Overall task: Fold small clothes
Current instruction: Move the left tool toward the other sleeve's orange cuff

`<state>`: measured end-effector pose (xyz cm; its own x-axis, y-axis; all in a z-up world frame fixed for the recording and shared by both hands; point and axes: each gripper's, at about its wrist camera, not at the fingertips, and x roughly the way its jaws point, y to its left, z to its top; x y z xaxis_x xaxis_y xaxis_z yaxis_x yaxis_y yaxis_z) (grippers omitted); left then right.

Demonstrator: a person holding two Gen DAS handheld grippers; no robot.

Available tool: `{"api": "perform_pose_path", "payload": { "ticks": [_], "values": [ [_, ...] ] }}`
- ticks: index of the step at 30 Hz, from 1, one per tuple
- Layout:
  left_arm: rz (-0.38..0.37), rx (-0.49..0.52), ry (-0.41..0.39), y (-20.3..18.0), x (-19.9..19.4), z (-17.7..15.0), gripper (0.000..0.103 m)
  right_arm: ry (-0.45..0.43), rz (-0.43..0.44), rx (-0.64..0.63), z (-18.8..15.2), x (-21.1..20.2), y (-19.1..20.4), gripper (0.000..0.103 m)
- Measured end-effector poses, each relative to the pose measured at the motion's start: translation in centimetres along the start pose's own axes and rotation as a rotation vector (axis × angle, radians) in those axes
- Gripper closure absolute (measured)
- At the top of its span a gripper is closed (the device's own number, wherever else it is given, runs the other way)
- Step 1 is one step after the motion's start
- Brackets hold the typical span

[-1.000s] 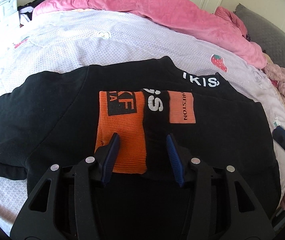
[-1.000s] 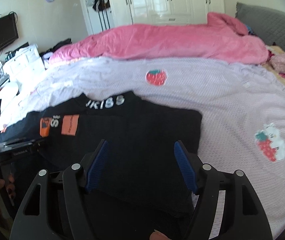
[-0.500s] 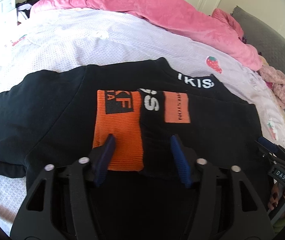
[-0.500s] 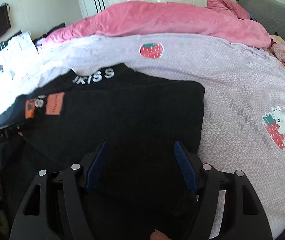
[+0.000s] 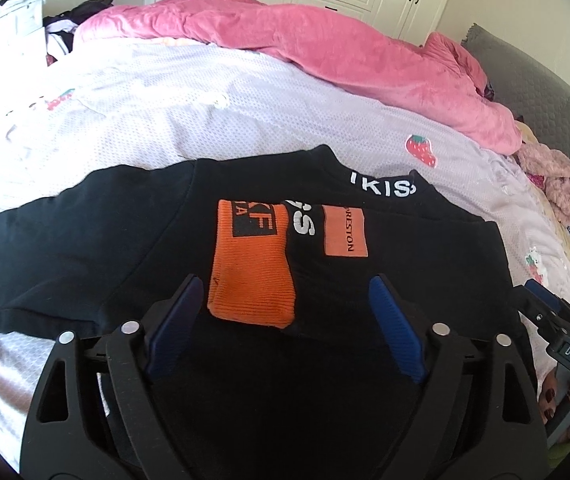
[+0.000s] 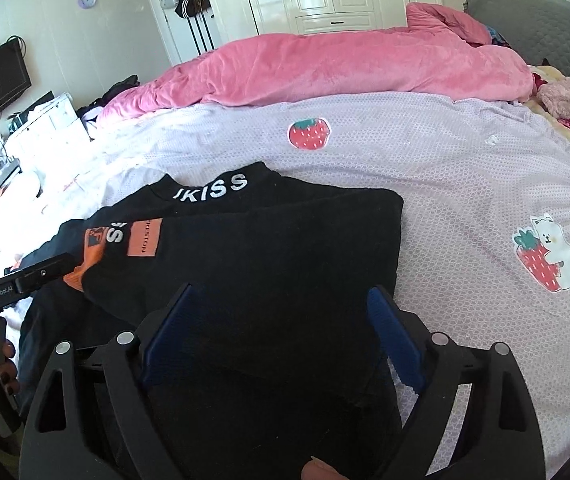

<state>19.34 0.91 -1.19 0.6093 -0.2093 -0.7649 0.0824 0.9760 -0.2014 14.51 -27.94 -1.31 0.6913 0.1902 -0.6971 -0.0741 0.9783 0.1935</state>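
Black knit cloth, soft and limp, makes up the sweater (image 5: 125, 240) that lies spread on the lilac bedspread (image 5: 205, 112), its collar lettering toward the pink duvet (image 5: 325, 44). On the right-hand side the body is already doubled over to a straight edge, and an orange cuff (image 5: 251, 268) rests across the chest. The other sleeve still trails out flat toward the bed's edge.

The left gripper (image 5: 285, 320) hovers over the cuff with its jaws standing wide apart, having just been opening; the cuff lies between them on the cloth, but the pads do not press it. The right gripper (image 6: 281, 332) hangs above the folded right half, its jaws likewise spread after just opening, with nothing pinched.

The garment looks light, thick enough to hold a crease loosely, and not at all fragile; it will sag and drag if lifted by one point. Good holds seem to be the ribbed cuffs, the hem and the shoulder seam, where the knit is doubled and gives the pads something to bite, likely with both grippers sharing an edge so the fold lands square
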Motion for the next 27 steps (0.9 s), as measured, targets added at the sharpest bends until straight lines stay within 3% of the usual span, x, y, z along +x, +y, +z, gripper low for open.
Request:
{"api": "perform_pose_path", "payload": {
  "ticks": [3,15,27],
  "values": [
    [0.004,-0.003,-0.014,0.0,-1.0,0.0,0.009,-0.014,-0.002,0.000,0.1,-0.6,0.2,0.011],
    [0.069,-0.013,-0.073,0.8,-4.6,0.2,0.009,-0.059,0.014,-0.010,0.8,-2.6,1.6,0.006],
    [0.104,-0.084,-0.128,5.0,-8.0,0.0,0.009,-0.091,0.055,-0.083,1.6,-3.7,6.1,0.006]
  ]
}}
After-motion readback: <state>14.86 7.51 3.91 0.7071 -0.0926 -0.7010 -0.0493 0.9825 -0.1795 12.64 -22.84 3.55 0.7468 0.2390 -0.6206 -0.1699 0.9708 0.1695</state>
